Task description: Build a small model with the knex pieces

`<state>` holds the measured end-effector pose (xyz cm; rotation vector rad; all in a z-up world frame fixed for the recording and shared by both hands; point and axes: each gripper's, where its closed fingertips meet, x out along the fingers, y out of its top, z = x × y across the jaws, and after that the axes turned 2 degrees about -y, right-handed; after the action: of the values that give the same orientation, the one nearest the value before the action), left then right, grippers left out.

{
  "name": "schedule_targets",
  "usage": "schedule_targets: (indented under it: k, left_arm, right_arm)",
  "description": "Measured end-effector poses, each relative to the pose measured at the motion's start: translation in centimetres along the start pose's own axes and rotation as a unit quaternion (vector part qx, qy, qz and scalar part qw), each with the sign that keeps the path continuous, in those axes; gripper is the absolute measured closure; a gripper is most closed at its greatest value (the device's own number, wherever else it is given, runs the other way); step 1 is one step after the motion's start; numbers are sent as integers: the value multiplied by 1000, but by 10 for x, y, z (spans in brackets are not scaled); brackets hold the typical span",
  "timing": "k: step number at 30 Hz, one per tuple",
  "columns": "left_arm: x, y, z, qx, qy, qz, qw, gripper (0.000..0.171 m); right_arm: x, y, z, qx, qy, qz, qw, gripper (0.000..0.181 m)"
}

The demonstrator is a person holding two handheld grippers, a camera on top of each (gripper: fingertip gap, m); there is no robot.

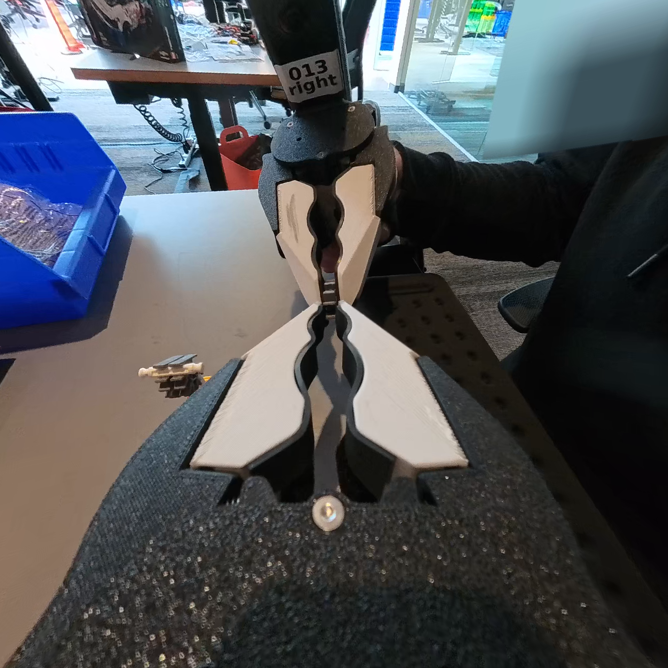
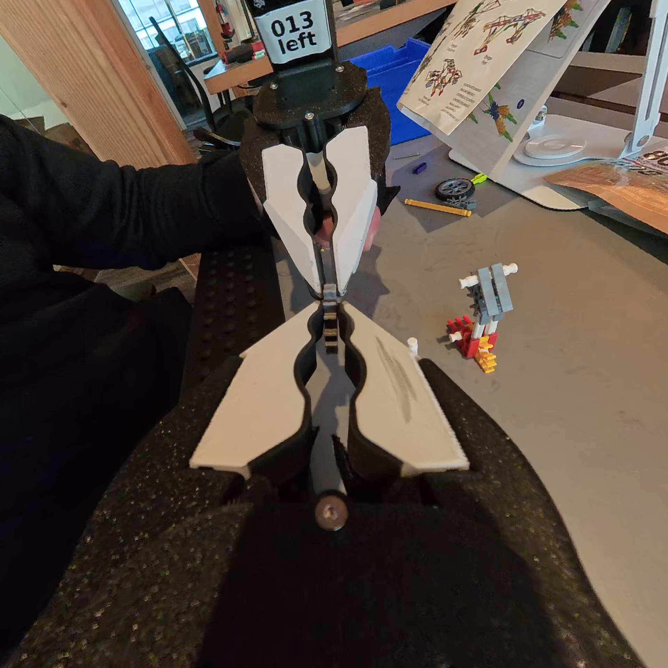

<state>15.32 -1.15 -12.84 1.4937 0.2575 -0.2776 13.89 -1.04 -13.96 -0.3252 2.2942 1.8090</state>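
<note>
My two grippers meet tip to tip above the table's near edge. My left gripper (image 1: 329,307) is shut on a small grey connector piece (image 2: 329,292). My right gripper (image 2: 329,306) is shut on a black toothed connector piece (image 2: 329,330). The two pieces touch end to end in the narrow gap between the tips. The right gripper (image 1: 329,292) comes in from above in the left wrist view, and the left gripper (image 2: 329,289) does the same in the right wrist view. A small model of grey, white, red and yellow pieces (image 2: 484,314) stands on the grey table (image 2: 542,415); it also shows in the left wrist view (image 1: 173,376).
A blue bin (image 1: 54,217) with clear bags sits at the left. An instruction booklet (image 2: 488,65) leans on a white stand. A wheel (image 2: 454,188), a yellow rod (image 2: 437,208) and a purple piece (image 2: 419,167) lie beyond. A black perforated board (image 1: 433,325) lies under the grippers. The wheel (image 2: 454,188) is about equally far from each gripper, around 30 cm.
</note>
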Motion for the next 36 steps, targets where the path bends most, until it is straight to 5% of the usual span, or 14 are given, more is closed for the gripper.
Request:
schedule_targets:
  k: [7, 18, 22, 36]
  left_arm:
    - [-4, 4, -11, -15, 20, 15, 1000, 167]
    - [-5, 7, -26, -31, 55, 21, 998, 166]
    - [-6, 6, -28, -55, 48, 23, 997, 153]
    - [-8, 0, -34, -67, 58, 16, 996, 166]
  right_arm:
    - [-5, 1, 8, 10, -17, 0, 1000, 160]
    - [-14, 8, 23, 34, -44, 17, 998, 176]
    - [-16, 11, 27, 65, -38, 34, 997, 176]
    - [-25, 17, 36, 94, -49, 57, 993, 168]
